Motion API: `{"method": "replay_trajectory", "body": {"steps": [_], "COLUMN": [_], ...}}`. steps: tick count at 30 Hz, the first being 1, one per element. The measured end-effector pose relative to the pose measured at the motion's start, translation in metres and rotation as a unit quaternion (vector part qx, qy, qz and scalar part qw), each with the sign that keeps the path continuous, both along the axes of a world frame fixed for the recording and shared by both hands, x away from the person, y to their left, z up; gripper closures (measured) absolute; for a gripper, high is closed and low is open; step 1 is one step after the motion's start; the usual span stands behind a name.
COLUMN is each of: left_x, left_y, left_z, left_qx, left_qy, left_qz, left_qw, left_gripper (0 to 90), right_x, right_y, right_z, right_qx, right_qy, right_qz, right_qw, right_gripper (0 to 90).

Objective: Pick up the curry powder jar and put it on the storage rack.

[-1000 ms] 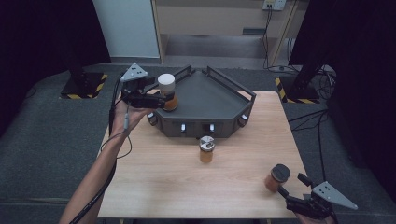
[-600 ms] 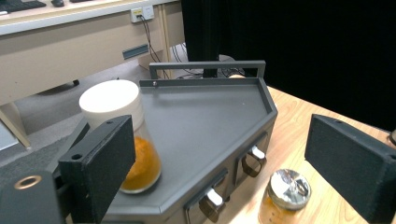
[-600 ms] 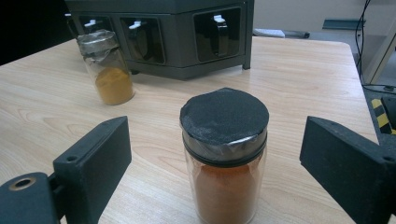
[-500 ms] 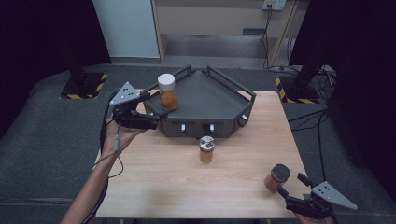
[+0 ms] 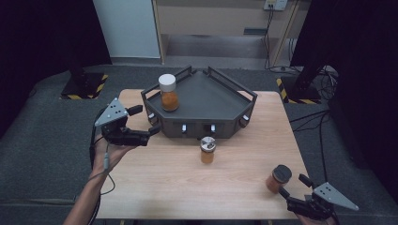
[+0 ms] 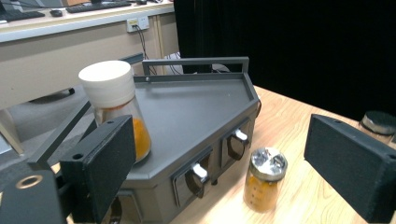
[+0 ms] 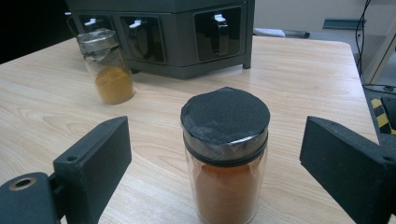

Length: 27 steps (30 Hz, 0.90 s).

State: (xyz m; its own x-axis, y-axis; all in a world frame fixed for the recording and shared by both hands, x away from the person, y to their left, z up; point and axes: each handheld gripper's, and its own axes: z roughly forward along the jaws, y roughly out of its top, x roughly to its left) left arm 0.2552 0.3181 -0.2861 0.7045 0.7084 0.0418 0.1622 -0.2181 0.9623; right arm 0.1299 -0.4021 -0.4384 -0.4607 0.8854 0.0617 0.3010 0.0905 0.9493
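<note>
Tray (image 5: 206, 93) is anchoring the high view: left gripper (image 5: 149, 132) is hovering open-jawed just off its left corner, white-capped jar (image 5: 168, 92) standing on it. Right gripper view: right gripper (image 7: 215, 163) is gaping open around black-lidded jar (image 7: 225, 154), untouched, well before that tray.

Grey carpet floor (image 5: 42, 140) (black curtains (image 5: 42, 33) behind).
</note>
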Motion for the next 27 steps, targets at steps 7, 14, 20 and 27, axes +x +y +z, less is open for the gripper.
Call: {"method": "replay_trajectory", "body": {"steps": [7,14,20,27], "left_x": [-0.012,-0.021,-0.029,-0.035], "left_y": [0.015,0.023,0.027,0.037], "left_z": [-0.024,-0.042,-0.055,-0.079], "left_qx": [0.002,-0.002,0.004,-0.01], "left_qy": [0.003,0.011,0.006,0.015], "left_qz": [-0.009,-0.015,-0.021,-0.024], "left_qw": [1.0,0.9998,0.9998,0.9995], "left_gripper": [8.3,8.3,8.4,8.4], "right_x": [0.0,0.0,0.0,0.0], "right_y": [0.001,0.001,0.001,0.001], "right_z": [0.0,0.0,0.0,0.001], "right_qx": [-0.001,-0.002,-0.002,-0.003], "right_qy": [0.0,0.0,-0.001,-0.001], "right_qz": [-0.001,0.0,-0.001,0.0], "right_qw": [1.0,1.0,1.0,1.0], "right_gripper": [9.0,8.9,8.9,8.9]}}
